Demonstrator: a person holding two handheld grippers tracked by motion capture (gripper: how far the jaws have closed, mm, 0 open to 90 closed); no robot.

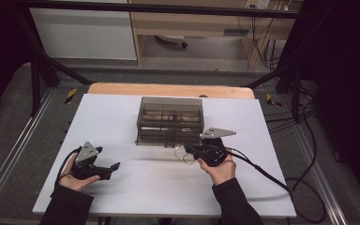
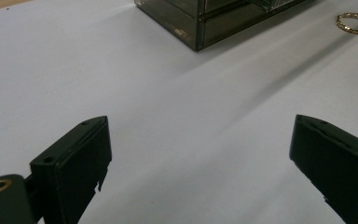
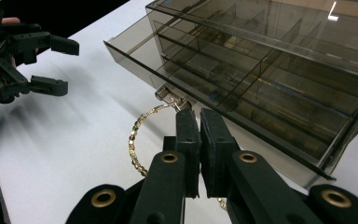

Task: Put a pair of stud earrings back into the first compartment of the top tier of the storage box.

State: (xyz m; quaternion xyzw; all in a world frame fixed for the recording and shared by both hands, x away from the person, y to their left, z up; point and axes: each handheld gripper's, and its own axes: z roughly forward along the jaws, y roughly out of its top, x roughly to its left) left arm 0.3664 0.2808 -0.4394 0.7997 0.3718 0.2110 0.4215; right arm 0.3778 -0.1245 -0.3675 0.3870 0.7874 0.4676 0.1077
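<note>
White sheeting covers the worktop (image 1: 136,187), and a smoky transparent organizer box (image 1: 170,120) with divided compartments sits toward its far middle, its lower drawer pulled slightly out toward the person.

On the person's right, the right gripper (image 3: 200,123) sits just in front of that drawer, its fingers (image 3: 187,140) pressed together with hardly any gap. A gold chain bracelet (image 3: 137,140) lies on the sheet directly at these fingers: its loop curves out to their left in the right gripper view and passes beneath them, with a few links showing again lower down. Whether the fingers actually pinch the chain cannot be told. The bracelet's far end lies touching or just beside the drawer's small metal knob (image 3: 164,94).

Well apart, the left gripper (image 1: 108,168) rests in the left hand (image 1: 75,180) with its fingers (image 2: 74,163) spread wide over bare sheet.
</note>
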